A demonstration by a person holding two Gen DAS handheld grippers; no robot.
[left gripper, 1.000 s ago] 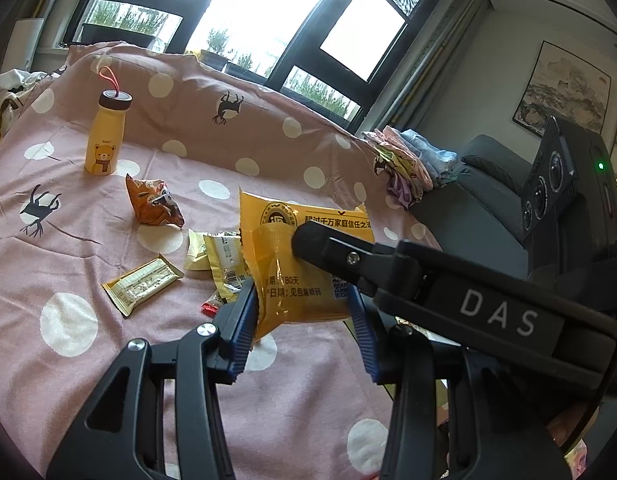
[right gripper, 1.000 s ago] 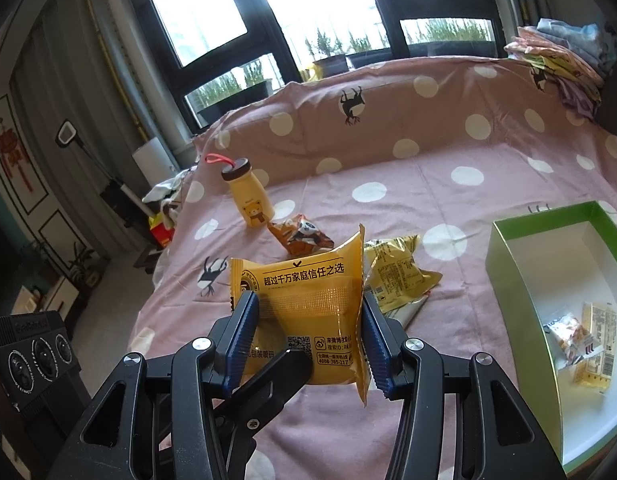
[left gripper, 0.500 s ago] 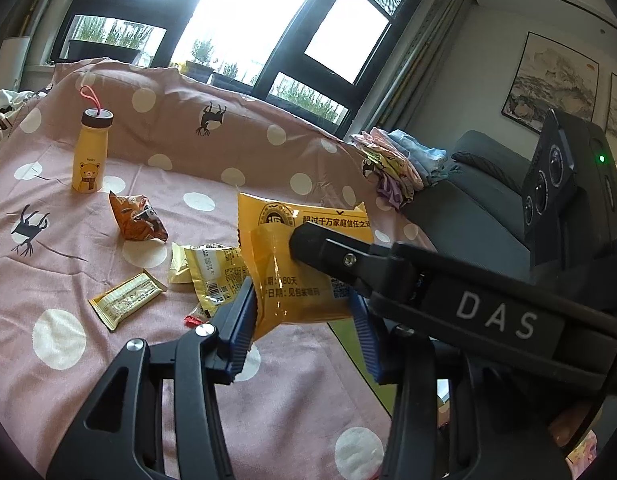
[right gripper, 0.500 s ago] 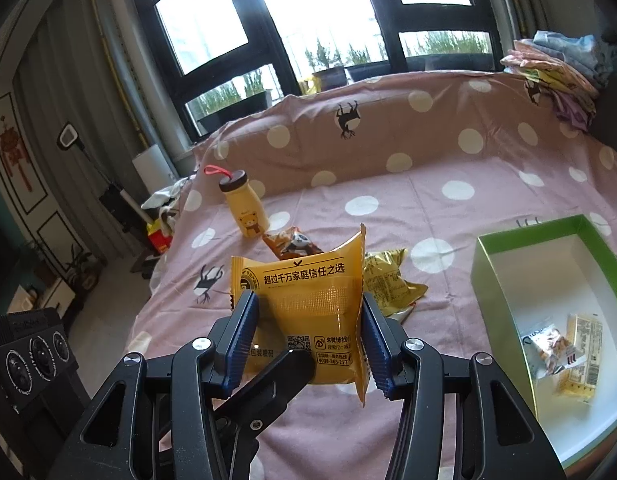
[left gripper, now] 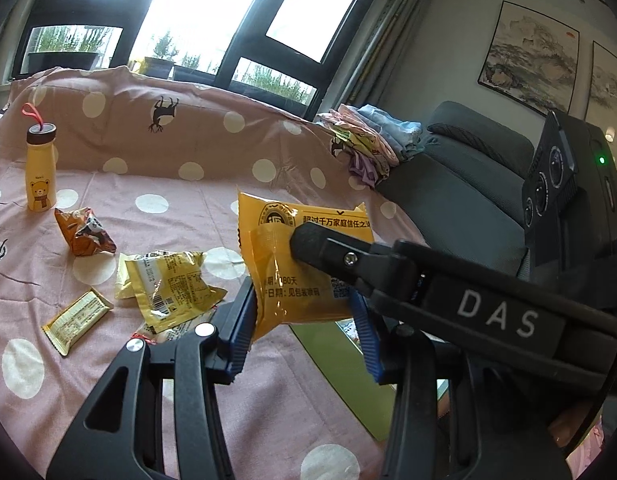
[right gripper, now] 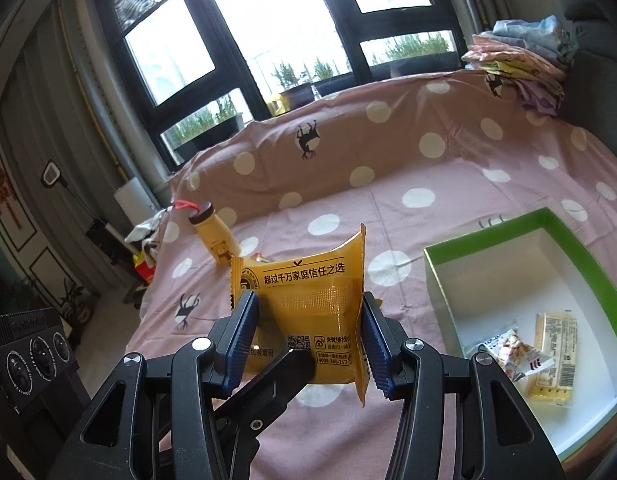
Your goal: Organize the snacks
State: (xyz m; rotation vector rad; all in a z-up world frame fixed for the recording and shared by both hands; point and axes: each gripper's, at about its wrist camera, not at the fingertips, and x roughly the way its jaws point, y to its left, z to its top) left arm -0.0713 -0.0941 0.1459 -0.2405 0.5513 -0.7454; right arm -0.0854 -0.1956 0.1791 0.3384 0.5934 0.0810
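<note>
Progress, judged from how things lie: partly done. Left to right in the left wrist view: yellow bear bottle (left gripper: 39,168) upright on the polka-dot bed cover (left gripper: 156,152), not a snack, untouched; crumpled orange snack bag (left gripper: 84,232), flat gold wafer bar (left gripper: 77,320), yellow-gold snack pouch (left gripper: 170,286) and a small red-tipped item just beside it (too hidden to ID) all loose on the cover, so approx. four pcs left to box. Centre: yellow snack packet (left gripper: 304,264) held clear of the cover, above and beside the green box (right gripper: 548,220). Both tools are on it: left hand-held gripper (left gripper: 304,330) pinches its lower part between blue pads; right hand-held gripper (right gripper: 308,332) clamps its side edges, bowing it. Packet: glossy yellow film, crimped serrated seams, black Chinese print, round emblem, QR code; sealed, slightly puffed, bent in the grip. Right: box has green outer walls, white inside, sits on the cover, holds two pcs, a clear-wrapped small snack (right gripper: 508,350) and a yellow bar pack (right gripper: 554,356). Plenty of room left. Folded clothes (right gripper: 520,60) at far right, unrelated.
</note>
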